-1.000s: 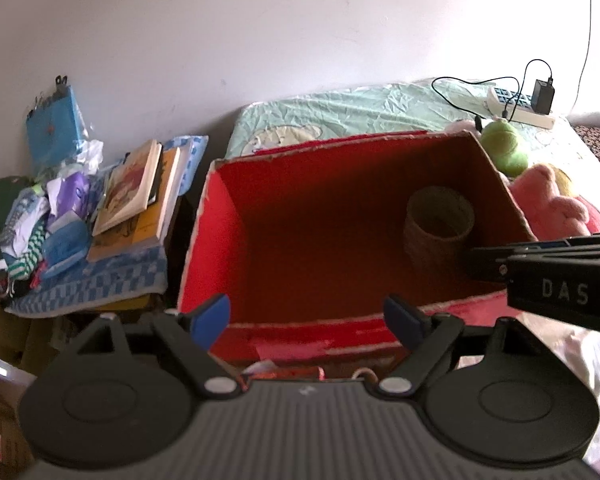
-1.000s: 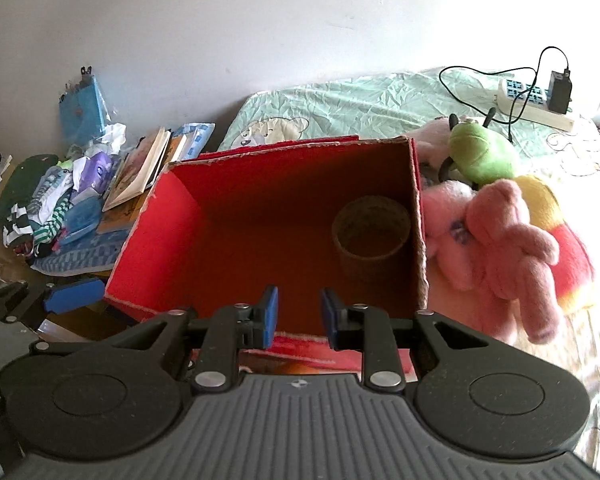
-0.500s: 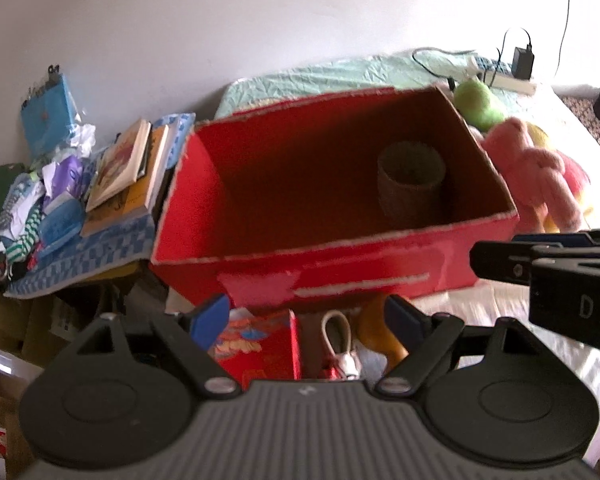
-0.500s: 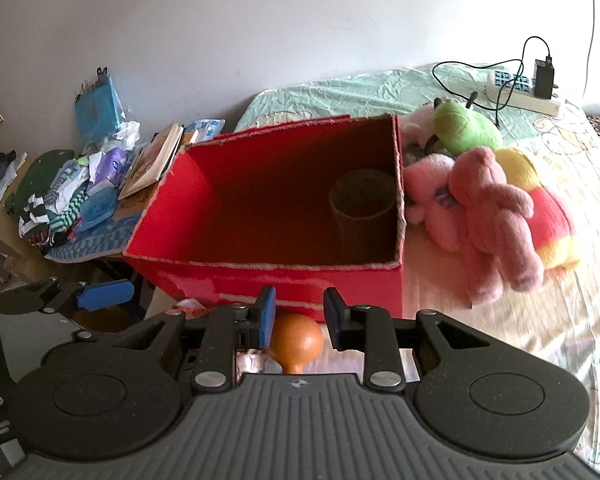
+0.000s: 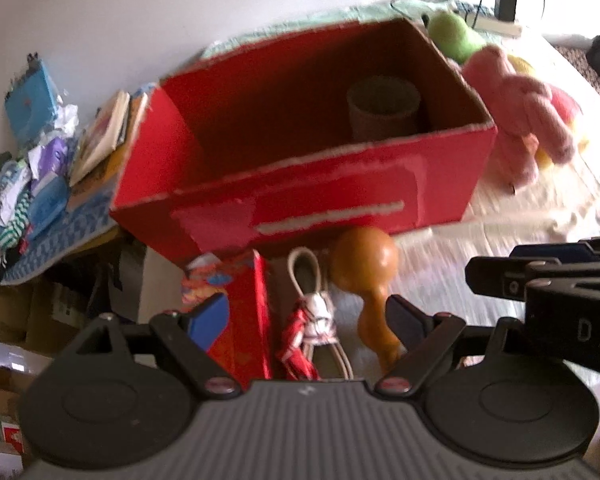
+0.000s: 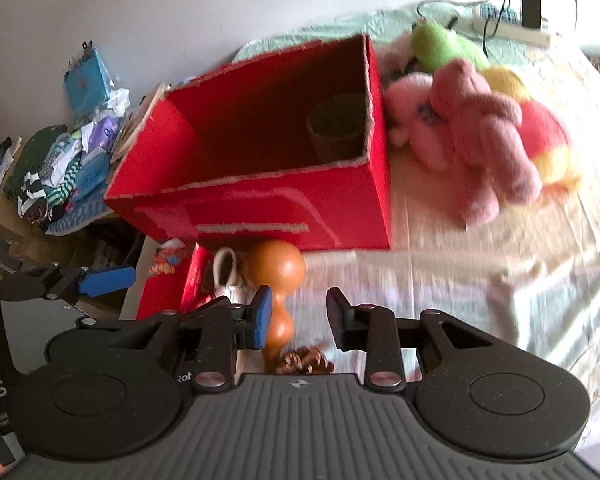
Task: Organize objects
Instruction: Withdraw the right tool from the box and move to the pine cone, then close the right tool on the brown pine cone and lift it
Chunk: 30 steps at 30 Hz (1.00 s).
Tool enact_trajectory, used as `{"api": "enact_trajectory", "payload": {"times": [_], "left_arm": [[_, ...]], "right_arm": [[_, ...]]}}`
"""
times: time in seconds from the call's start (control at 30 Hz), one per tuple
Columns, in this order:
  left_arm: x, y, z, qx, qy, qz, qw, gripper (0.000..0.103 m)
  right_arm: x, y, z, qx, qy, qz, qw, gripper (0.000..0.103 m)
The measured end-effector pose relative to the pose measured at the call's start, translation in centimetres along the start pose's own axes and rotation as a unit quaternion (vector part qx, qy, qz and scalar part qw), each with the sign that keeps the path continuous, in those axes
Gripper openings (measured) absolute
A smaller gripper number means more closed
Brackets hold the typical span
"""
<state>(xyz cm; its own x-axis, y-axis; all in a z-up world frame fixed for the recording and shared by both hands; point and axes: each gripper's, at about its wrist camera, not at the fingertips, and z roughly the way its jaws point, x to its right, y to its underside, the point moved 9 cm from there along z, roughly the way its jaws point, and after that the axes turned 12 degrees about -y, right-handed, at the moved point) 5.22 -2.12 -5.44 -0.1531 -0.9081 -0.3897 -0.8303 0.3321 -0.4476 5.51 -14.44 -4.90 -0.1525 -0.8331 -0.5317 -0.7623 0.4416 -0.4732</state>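
Red cardboard dominates our view: the open box (image 6: 260, 208) sits on the pale bedsheet (image 6: 480, 280), its cut edges raw and whitish, its front face patched with paler strips. We judge the sorting barely begun, since only a dark, woven-looking cylindrical cup (image 6: 336, 132) stands inside, in the far right corner. Everything else waits outside. Beside the box's right wall lies a heap of soft plush toys (image 6: 480, 132), pink, green and yellow, fuzzy and limp. In front of the box, close to us, we see a smaller glossy red carton (image 5: 252, 312), a smooth, hard orange gourd-shaped piece (image 6: 276, 276) with a round head and narrow waist, a cord loop bound with red and white cloth (image 5: 312, 320), and a scaly brown pine cone (image 6: 304, 360). Our left gripper (image 5: 306, 318) hangs spread wide above the cord, holding nothing. Our right gripper (image 6: 298, 314) is parted too, empty, its left pad just beside the gourd's neck.
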Motion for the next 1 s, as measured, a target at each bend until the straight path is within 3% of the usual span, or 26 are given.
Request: {"api": "enact_trajectory", "payload": {"times": [1.0], "left_arm": [[3.7, 3.2, 2.0, -0.059, 0.01, 0.035, 0.9976, 0.087]], "right_arm": [[3.9, 3.6, 1.8, -0.081, -0.051, 0.079, 0.992, 0.033]]}}
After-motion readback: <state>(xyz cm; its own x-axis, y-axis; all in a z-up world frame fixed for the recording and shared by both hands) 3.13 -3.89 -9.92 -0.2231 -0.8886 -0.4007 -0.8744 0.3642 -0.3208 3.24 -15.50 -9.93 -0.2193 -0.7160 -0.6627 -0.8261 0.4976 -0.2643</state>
